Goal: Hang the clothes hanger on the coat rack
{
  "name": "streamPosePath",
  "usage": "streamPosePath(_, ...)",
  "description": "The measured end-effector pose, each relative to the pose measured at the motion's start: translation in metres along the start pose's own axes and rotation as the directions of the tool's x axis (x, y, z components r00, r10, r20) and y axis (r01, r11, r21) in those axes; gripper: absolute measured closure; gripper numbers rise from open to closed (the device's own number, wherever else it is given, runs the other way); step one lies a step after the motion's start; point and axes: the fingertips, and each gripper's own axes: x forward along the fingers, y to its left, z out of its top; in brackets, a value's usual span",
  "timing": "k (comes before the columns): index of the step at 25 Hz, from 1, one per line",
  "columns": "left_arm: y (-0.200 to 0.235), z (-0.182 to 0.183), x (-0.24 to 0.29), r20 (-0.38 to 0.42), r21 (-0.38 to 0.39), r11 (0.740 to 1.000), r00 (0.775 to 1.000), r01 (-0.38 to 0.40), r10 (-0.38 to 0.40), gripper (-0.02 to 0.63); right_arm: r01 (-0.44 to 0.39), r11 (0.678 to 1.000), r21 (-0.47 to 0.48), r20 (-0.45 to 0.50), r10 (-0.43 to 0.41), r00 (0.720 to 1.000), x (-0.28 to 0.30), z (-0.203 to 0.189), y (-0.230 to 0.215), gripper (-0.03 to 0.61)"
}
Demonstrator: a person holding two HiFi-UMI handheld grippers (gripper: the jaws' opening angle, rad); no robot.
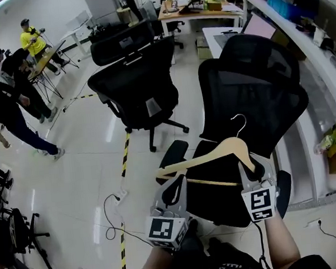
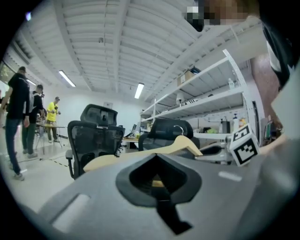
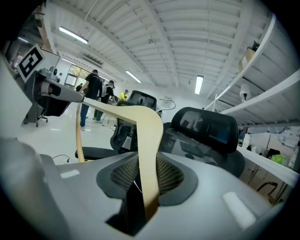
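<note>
Both tongs are closed on the wooden hanger (image 1: pixel 217 153). The left tongs (image 1: pixel 174 186) pinch its left end and the right tongs (image 1: pixel 251 173) grip its right arm, so it is carried in the air over the near black office chair (image 1: pixel 253 93). No coat rack shows in any view. The pickup looks done, while finding the rack, carrying the hanger to it and hooking it on are all left; I judge the task less than half finished. A second chair (image 1: pixel 135 75) stands farther off to the left, and people (image 1: pixel 6 111) are busy at the far left. The hanger lies nearly level, its small metal hook (image 1: pixel 238 121) pointing away toward the chair back.

Only the head view shows the hanger, the hook and both tongs together. The right gripper view alone shows the wooden arm wedged between its jaws. The left gripper view shows just a sliver of wood in the jaw gap, and also wall shelves (image 2: pixel 211 93) at the right.
</note>
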Motion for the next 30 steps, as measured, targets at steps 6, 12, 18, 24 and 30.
streamPosePath(6,0.004,0.042,-0.045,0.065,0.032,0.99,0.988,-0.141,0.138,0.609,-0.141,0.989,-0.039,0.12,0.144,0.982,0.0,0.044,0.032,0.463)
streamPosePath(12,-0.004,0.078,-0.128,0.167,0.049,0.945,0.935,-0.324,0.312,0.609,-0.277,0.946,-0.167,0.236,0.311,0.921,-0.027,0.099,0.083,0.463)
streamPosePath(18,0.023,0.075,-0.203,0.207,0.067,0.853,0.844,-0.517,0.495,0.609,-0.43,0.87,-0.239,0.317,0.489,0.813,-0.027,0.138,0.164,0.463)
streamPosePath(24,0.034,0.086,-0.291,0.233,0.027,0.72,0.705,-0.693,0.67,0.609,-0.552,0.76,-0.344,0.367,0.65,0.666,-0.05,0.183,0.249,0.463)
streamPosePath(30,0.051,0.09,-0.375,0.251,0.007,0.59,0.573,-0.807,0.78,0.609,-0.62,0.653,-0.435,0.402,0.757,0.516,-0.082,0.234,0.332,0.463)
